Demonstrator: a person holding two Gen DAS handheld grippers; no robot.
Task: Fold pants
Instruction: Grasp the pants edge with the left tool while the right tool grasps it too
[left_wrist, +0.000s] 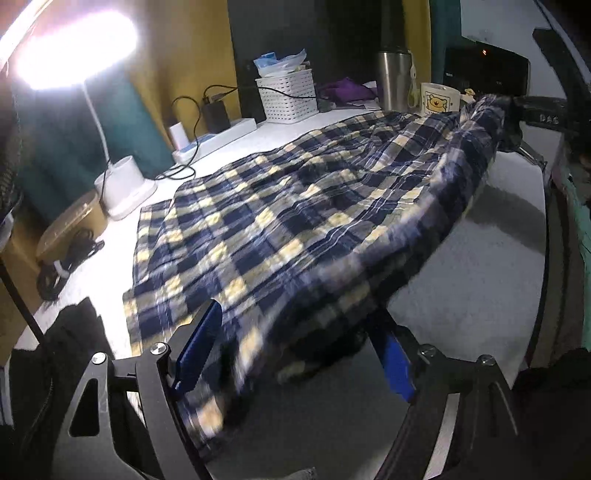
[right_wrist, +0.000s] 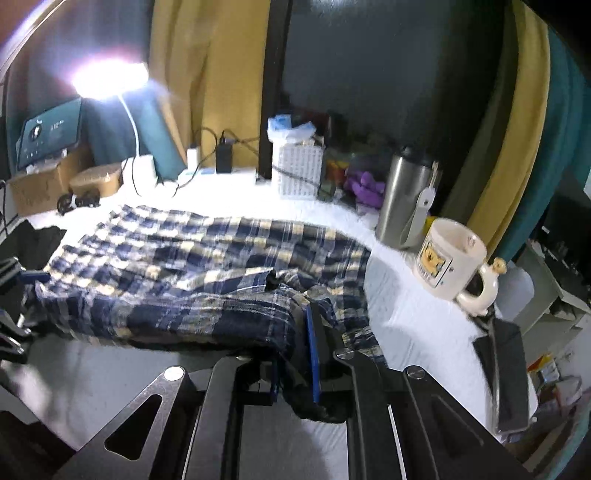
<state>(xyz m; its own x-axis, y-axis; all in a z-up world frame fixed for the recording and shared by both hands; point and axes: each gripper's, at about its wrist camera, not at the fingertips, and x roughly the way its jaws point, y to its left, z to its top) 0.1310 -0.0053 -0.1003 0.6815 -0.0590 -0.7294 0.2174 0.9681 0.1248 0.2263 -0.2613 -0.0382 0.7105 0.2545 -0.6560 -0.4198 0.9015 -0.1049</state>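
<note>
Navy and cream plaid pants (left_wrist: 295, 206) lie across the white table (left_wrist: 480, 280), with their near long edge lifted off it. My left gripper (left_wrist: 295, 354) has its blue fingers (left_wrist: 199, 347) wide apart, with the blurred near end of the pants lying between them. My right gripper (right_wrist: 295, 362) is shut on the other end of the pants (right_wrist: 207, 273), bunched cloth pinched between its blue pads (right_wrist: 312, 354). The right gripper also shows in the left wrist view (left_wrist: 517, 110) at the far right, and the left gripper in the right wrist view (right_wrist: 14, 295) at the left edge.
A lit desk lamp (left_wrist: 122, 184), a power strip with chargers (left_wrist: 218, 133), a white basket (left_wrist: 288, 94), a steel flask (left_wrist: 393, 77) and a bear mug (right_wrist: 450, 258) stand along the back. A black garment (left_wrist: 74, 332) lies at the left, a dark phone (right_wrist: 506, 373) at the right edge.
</note>
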